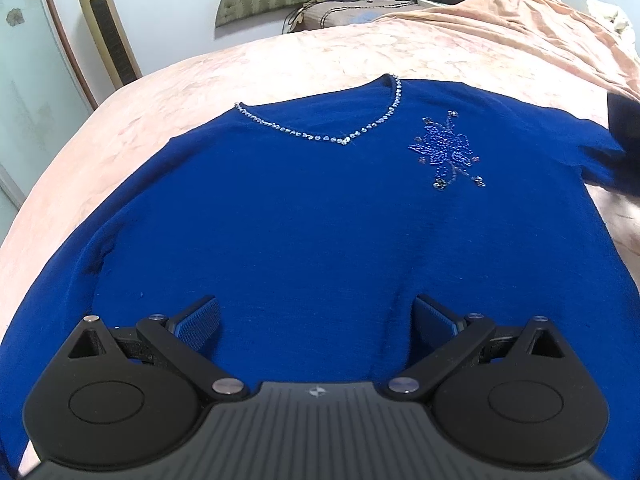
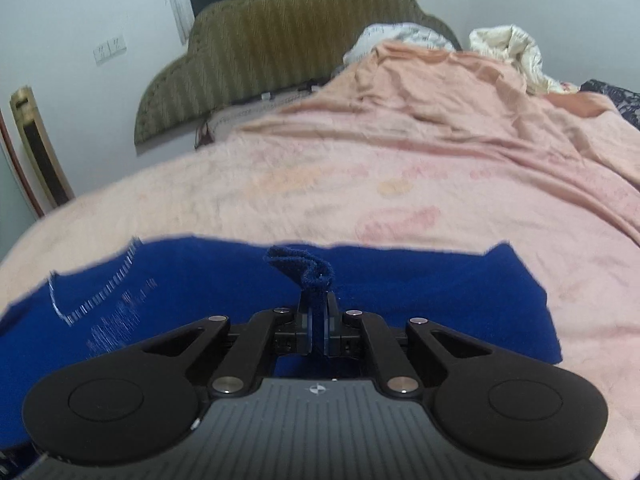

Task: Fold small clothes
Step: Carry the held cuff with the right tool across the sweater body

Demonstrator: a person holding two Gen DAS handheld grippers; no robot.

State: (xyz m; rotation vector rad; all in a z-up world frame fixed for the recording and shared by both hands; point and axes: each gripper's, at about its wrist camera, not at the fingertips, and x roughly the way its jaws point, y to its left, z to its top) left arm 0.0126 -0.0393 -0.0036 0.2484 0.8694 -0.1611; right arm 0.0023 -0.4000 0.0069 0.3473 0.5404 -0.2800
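Observation:
A royal-blue knit top (image 1: 304, 216) lies flat on the bed, its beaded V-neckline (image 1: 344, 140) pointing toward me and a beaded flower (image 1: 448, 152) right of it. My left gripper (image 1: 318, 316) is open and empty, hovering over the top's lower middle. In the right wrist view the same top (image 2: 420, 292) lies across the foreground, blurred. My right gripper (image 2: 318, 312) is shut on a raised fold of the top's edge (image 2: 308, 270), lifted above the rest of the cloth. A dark shape at the left wrist view's right edge (image 1: 624, 152) sits over the top's sleeve.
A pink patterned bedspread (image 1: 280, 68) covers the bed. A bunched peach blanket (image 2: 460, 92) and white bedding (image 2: 508, 52) lie at the far right. An olive headboard (image 2: 280, 48) and a pillow (image 1: 340, 14) are behind. A gold tower fan (image 1: 106, 24) stands left.

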